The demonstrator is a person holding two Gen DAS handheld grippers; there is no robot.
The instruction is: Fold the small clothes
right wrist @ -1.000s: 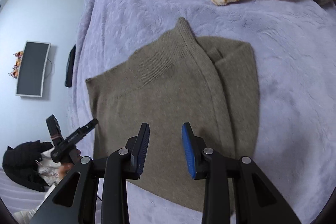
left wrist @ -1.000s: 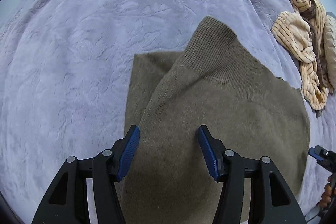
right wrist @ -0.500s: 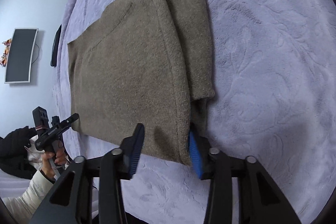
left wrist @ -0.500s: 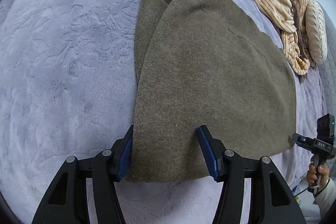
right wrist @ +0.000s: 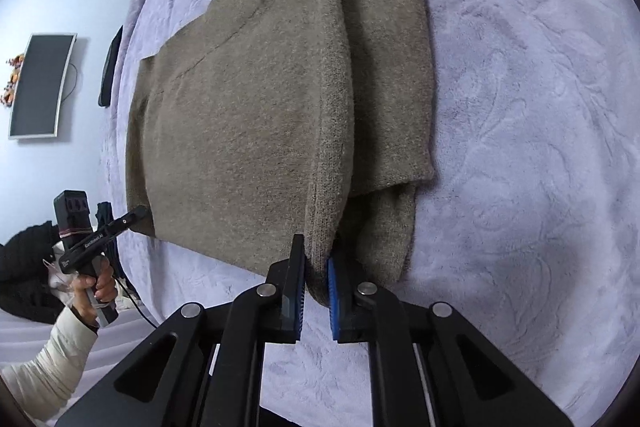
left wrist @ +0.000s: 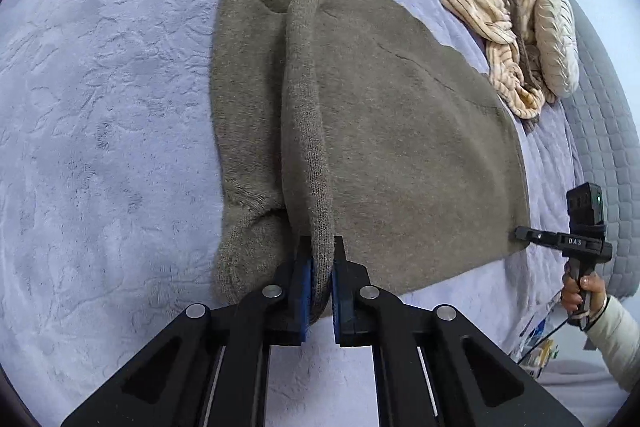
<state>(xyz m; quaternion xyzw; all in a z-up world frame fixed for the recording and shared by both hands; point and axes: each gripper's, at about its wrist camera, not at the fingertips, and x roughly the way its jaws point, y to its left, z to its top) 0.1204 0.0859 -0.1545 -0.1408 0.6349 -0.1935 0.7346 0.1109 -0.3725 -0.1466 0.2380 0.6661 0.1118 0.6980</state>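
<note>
My left tongs (left wrist: 320,281) are clamped on a raised fold of the brown sweater (left wrist: 384,131), pinching its near hem between the blue pads (left wrist: 305,287). My right tongs (right wrist: 316,287) are clamped on the sweater (right wrist: 240,115) too, biting a ridge of knit at the near edge. The sweater lies spread on the lilac blanket (left wrist: 100,107), one sleeve folded across its body and a cuff hanging toward me. Beyond the sweater's far corner, a heap of cream striped clothes (left wrist: 508,39) sits on the blanket. Off the blanket's edge, a dark screen (right wrist: 40,85) hangs on the wall.
</note>
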